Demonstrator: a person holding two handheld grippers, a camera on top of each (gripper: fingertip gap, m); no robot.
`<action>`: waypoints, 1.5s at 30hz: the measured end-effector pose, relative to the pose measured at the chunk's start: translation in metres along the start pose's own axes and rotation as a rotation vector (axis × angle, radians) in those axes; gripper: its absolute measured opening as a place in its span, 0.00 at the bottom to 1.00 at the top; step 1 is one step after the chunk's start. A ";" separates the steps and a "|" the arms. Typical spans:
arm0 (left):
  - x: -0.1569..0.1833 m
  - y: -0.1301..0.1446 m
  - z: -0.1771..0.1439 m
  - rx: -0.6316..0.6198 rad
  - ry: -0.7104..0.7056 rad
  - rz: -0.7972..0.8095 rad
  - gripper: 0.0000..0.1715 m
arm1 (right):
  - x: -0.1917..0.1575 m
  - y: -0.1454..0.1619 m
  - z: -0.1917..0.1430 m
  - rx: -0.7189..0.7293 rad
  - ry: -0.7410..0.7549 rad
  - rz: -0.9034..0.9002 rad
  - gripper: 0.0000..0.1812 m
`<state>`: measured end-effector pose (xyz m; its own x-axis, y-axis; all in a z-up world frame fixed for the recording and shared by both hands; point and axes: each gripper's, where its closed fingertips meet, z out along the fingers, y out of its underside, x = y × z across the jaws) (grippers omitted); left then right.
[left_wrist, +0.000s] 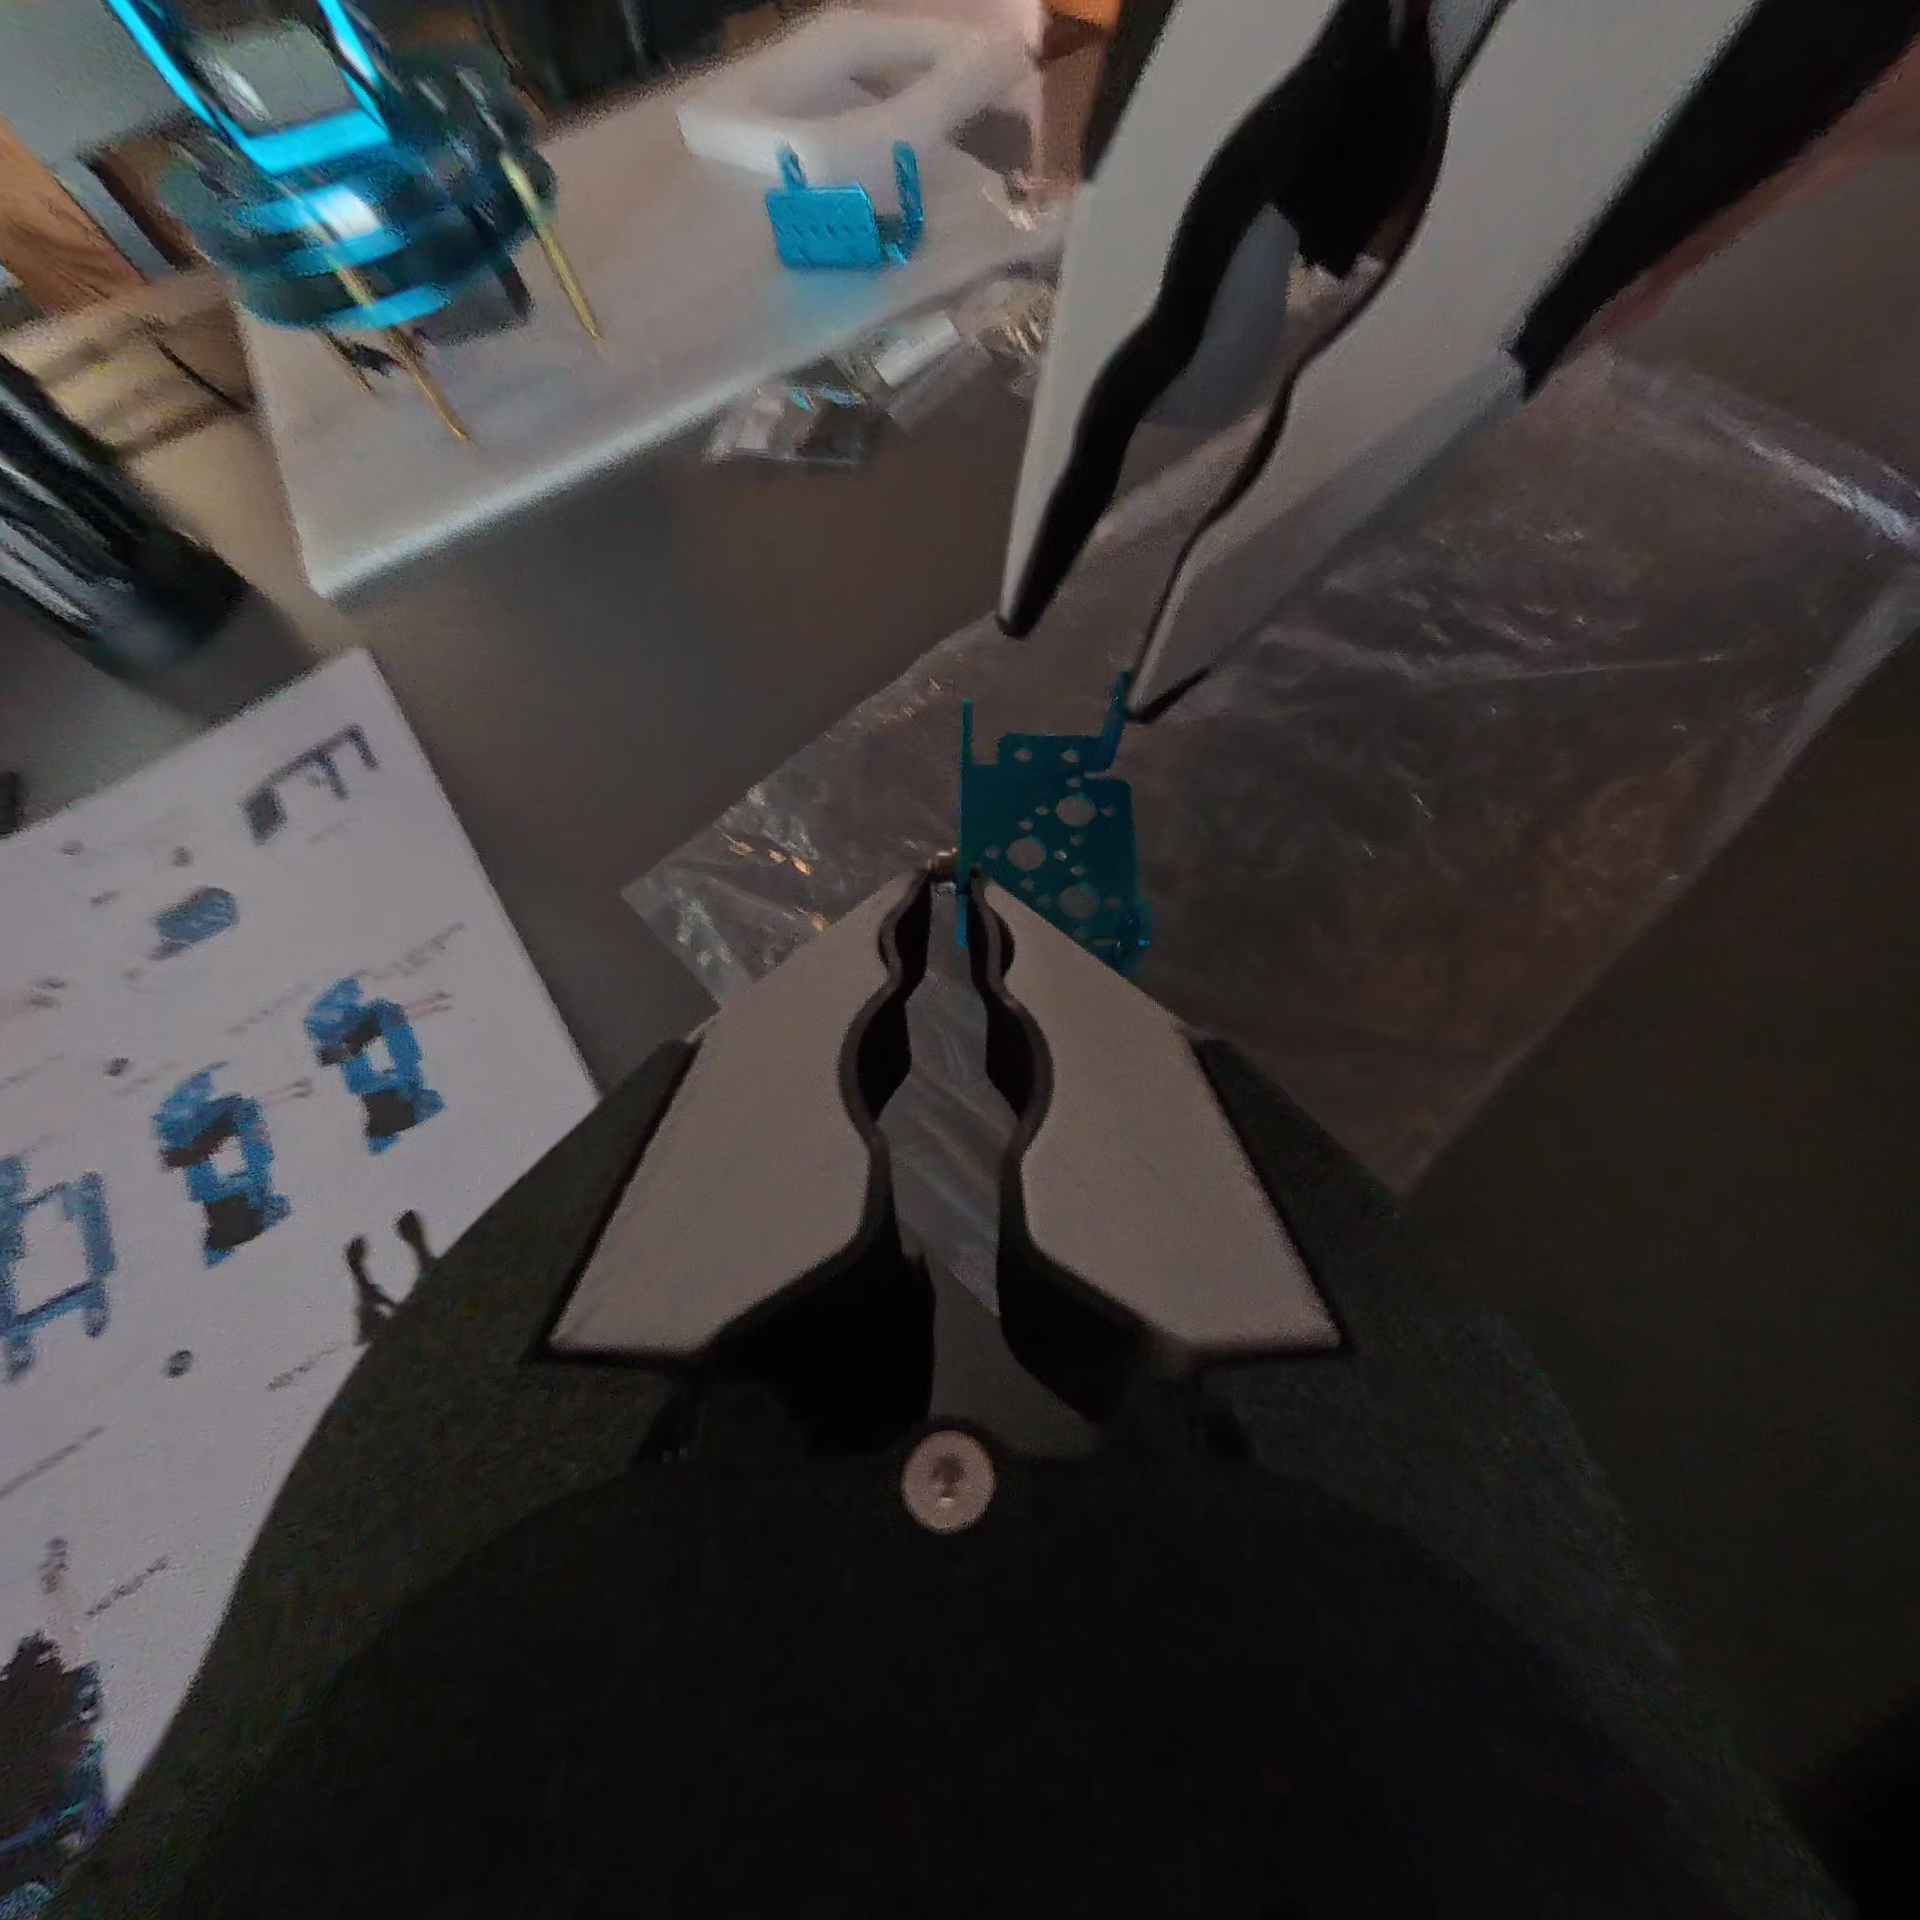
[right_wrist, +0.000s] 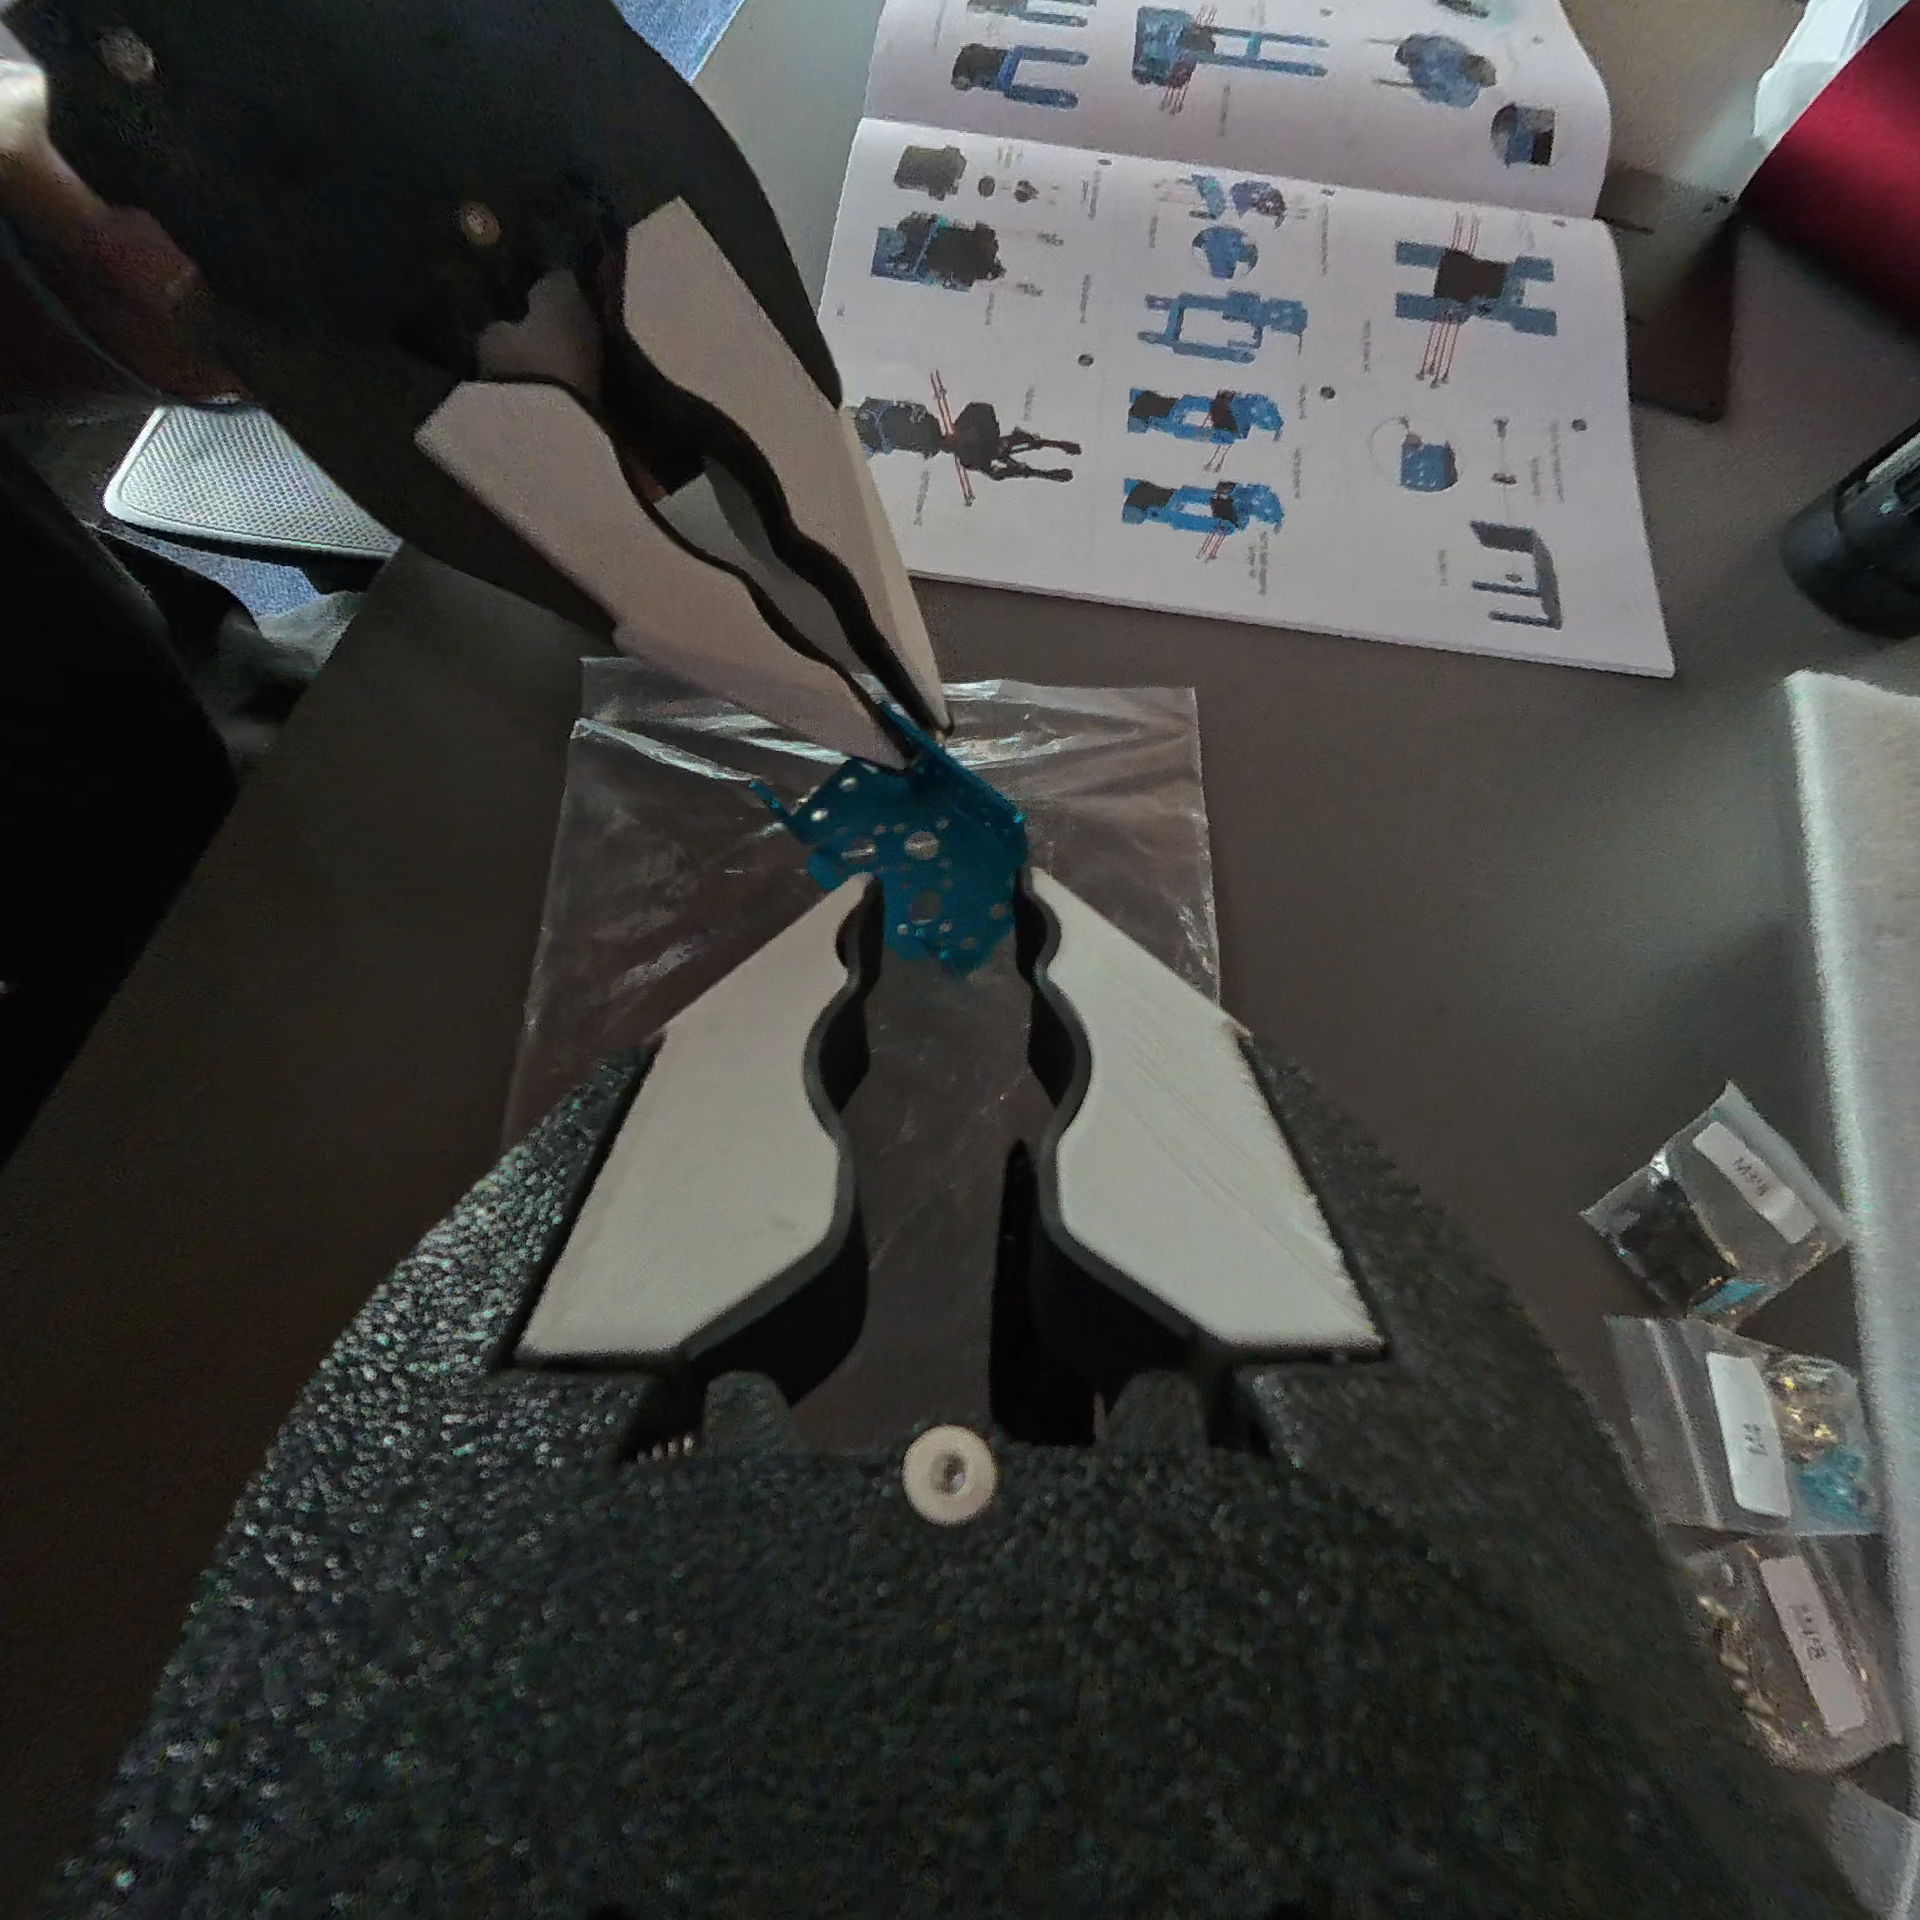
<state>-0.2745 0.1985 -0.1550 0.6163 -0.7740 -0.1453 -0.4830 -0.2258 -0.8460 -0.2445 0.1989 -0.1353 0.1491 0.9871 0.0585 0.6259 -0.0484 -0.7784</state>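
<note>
A blue bracket (left_wrist: 1049, 842), a flat metal plate full of holes with bent tabs at its ends, hangs in the air above a clear bag (right_wrist: 883, 831) that lies flat on the dark desk (right_wrist: 1455, 883).

The left gripper (left_wrist: 951, 883) has its fingers narrowed almost to touching, clamped on one edge of the bracket. In the left wrist view the plate stands just ahead of these fingertips and slightly to their right, with its long axis running away from them, up the picture.

The right gripper (right_wrist: 940, 883) has its fingers partly apart, one on each side of the bracket's far end. One fingertip meets an end tab; the other stands a little clear. Whether they press on the metal cannot be told.

In the right wrist view the bracket shows its holed face, tilted, long axis slanting down toward the right gripper.

Beyond the bag lies an open instruction booklet (right_wrist: 1247, 364). To the right of the bag sit small parts bags (right_wrist: 1745, 1455). A second blue bracket (left_wrist: 836, 218) rests well away on a pale board (left_wrist: 520, 447).
</note>
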 end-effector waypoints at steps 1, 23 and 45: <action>0.005 0.006 0.002 -0.044 0.033 -0.016 0.04 | -0.002 0.004 0.003 -0.012 -0.016 0.002 0.13; 0.042 0.026 0.001 -0.173 0.056 0.019 0.10 | -0.009 0.020 0.026 -0.101 -0.041 -0.059 0.03; 0.037 -0.006 -0.017 0.016 0.615 0.391 0.36 | -0.030 0.039 -0.022 -0.077 -0.068 0.228 0.08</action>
<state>-0.2593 0.1611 -0.1469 -0.0623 -0.9898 -0.1280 -0.5842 0.1402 -0.7994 -0.2080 0.1638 -0.1535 0.2428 0.9573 -0.1572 0.6389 -0.2797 -0.7167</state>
